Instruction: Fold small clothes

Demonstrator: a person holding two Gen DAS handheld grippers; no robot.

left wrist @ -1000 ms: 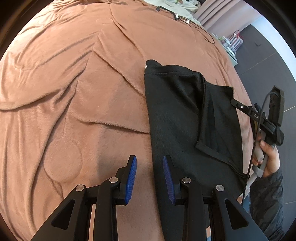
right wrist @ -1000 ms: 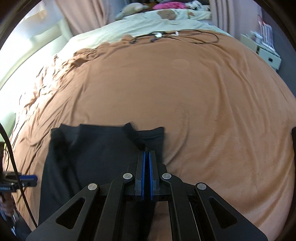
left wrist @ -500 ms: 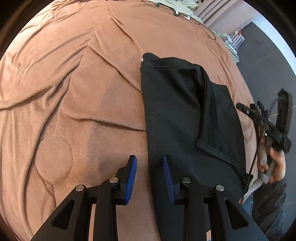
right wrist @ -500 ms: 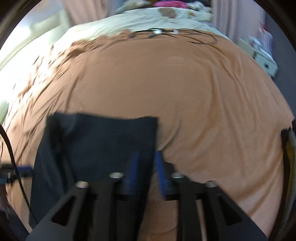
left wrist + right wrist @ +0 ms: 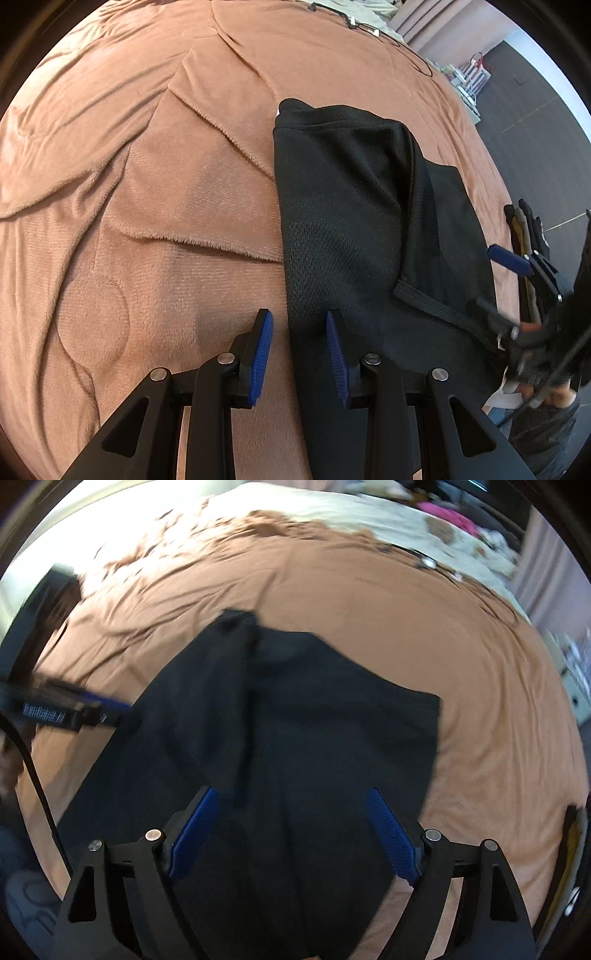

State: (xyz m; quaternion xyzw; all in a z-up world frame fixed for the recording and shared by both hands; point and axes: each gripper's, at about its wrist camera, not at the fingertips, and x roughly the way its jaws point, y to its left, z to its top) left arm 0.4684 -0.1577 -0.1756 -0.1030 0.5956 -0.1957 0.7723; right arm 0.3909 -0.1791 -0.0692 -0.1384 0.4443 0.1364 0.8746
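A black mesh garment (image 5: 351,221) lies partly folded on the brown blanket (image 5: 147,166), one flap laid over its middle. My left gripper (image 5: 299,332) hovers open over the garment's left edge, nothing between its blue pads. The right gripper (image 5: 517,280) shows at the right edge of the left wrist view, blurred, with a hand below it. In the right wrist view the same garment (image 5: 295,720) fills the middle, and my right gripper (image 5: 291,812) stands wide open above it, empty. The left gripper (image 5: 74,709) appears at the left there.
The brown blanket (image 5: 406,609) covers a bed with many creases. Cream bedding and cables (image 5: 354,22) lie at the far end. A stack of folded clothes (image 5: 524,236) sits at the bed's right edge. Dark floor and a rack (image 5: 472,77) are beyond.
My right gripper let go of the garment's corner and opened wide, then swung back and over the cloth. The flap now lies folded across. The left gripper barely moved.
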